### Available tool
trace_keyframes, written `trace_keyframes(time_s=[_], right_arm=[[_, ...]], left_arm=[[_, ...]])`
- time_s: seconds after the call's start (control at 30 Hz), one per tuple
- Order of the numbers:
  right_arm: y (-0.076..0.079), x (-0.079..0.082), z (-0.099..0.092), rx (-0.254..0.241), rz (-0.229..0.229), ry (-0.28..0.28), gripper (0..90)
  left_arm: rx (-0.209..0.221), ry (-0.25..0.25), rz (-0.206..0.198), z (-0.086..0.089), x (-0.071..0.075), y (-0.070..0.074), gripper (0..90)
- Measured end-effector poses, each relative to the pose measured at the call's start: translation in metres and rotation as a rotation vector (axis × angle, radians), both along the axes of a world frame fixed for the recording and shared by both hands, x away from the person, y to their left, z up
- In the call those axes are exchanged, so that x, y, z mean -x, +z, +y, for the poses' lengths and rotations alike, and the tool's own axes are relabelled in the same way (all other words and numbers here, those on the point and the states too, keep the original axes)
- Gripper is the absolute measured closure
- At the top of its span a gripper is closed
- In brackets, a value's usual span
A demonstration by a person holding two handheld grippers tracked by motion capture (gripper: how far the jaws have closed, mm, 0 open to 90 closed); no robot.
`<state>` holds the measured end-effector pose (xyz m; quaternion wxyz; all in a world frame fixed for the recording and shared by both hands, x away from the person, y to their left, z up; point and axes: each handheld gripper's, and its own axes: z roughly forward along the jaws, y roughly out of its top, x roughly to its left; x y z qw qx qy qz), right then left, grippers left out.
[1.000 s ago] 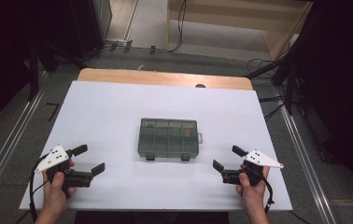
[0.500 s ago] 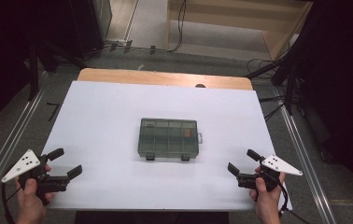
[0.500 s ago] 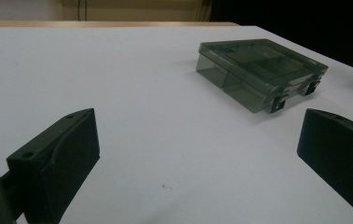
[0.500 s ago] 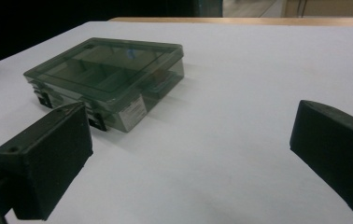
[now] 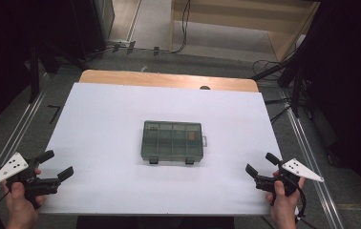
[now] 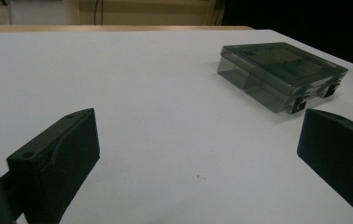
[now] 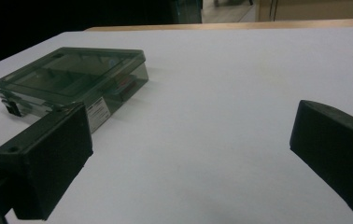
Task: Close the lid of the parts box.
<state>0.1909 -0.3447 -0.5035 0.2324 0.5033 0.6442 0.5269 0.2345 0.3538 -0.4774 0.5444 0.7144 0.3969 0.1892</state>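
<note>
Left gripper (image 5: 54,166) at the near left corner of the table (image 5: 102,119), jaws spread wide, nothing between them. Right gripper (image 5: 260,165) at the near right edge, jaws likewise spread and empty. Plastic box (image 5: 172,141) sits mid-table, lid closed (smoky clear, divided compartments, two latches on the near side), well apart from both. From the left gripper view the box (image 6: 279,72) lies ahead, past the right jaw; from the right gripper view the box (image 7: 72,77) is ahead, just beyond the left jaw.
</note>
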Motion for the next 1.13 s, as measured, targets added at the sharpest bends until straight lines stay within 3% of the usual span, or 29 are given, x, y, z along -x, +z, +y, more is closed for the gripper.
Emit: trace_keyframes(time_s=[0.43,0.73,1.13], right_arm=[[-0.008,0.002,-0.022,-0.010,0.010,-0.043,0.0],[-0.015,0.001,-0.019,-0.004,-0.010,-0.042,0.0],[-0.017,0.000,-0.021,-0.018,-0.012,-0.052,0.0]], left_arm=[[0.003,0.028,0.000,0.016,-0.004,-0.003,0.0],[-0.021,0.010,-0.002,0.011,-0.006,-0.008,0.0],[-0.009,0.002,0.007,0.011,-0.007,-0.009,0.0]])
